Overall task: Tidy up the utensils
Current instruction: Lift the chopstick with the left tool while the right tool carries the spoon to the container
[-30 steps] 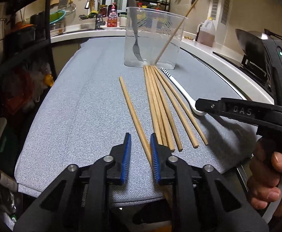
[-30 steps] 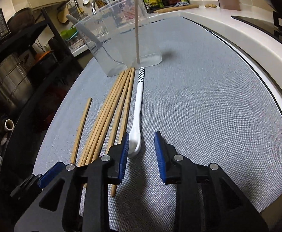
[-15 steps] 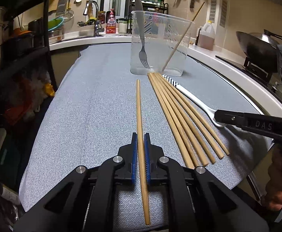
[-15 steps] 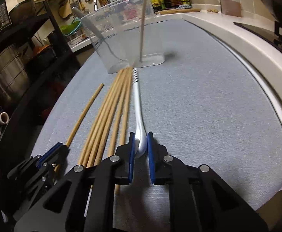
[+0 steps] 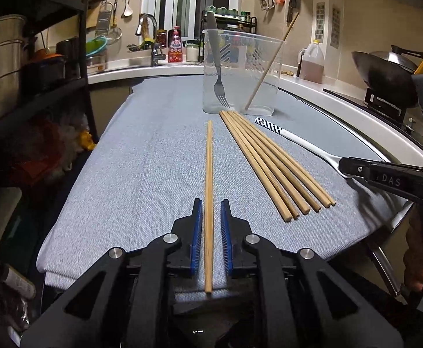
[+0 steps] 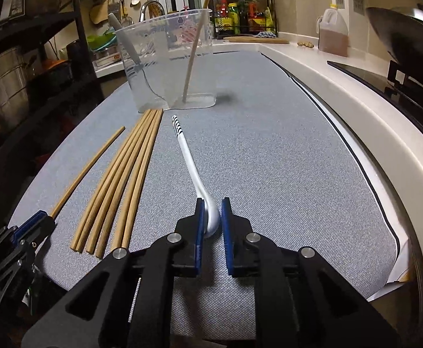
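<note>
A clear plastic cup (image 5: 240, 72) stands on the grey mat with a fork (image 5: 218, 66) and one chopstick inside; it also shows in the right wrist view (image 6: 168, 66). My left gripper (image 5: 211, 217) is slightly open around a single wooden chopstick (image 5: 209, 174), which lies between the pads without being pinched. A bundle of several chopsticks (image 5: 269, 159) lies to its right. My right gripper (image 6: 211, 217) brackets the bowl of a white spoon (image 6: 188, 156) with a striped handle; the pads sit close, with a small gap on the right side.
The grey mat (image 6: 269, 145) covers the counter. A stove with a wok (image 5: 385, 72) is at the right. A dark shelf with pots (image 5: 8, 58) stands at the left. A sink, bottles and an oil jug (image 5: 311, 63) line the back.
Both grippers had shut on their utensils half a second ago and have opened a little. The chopstick and spoon rest on the mat. The cameras rose slightly.
</note>
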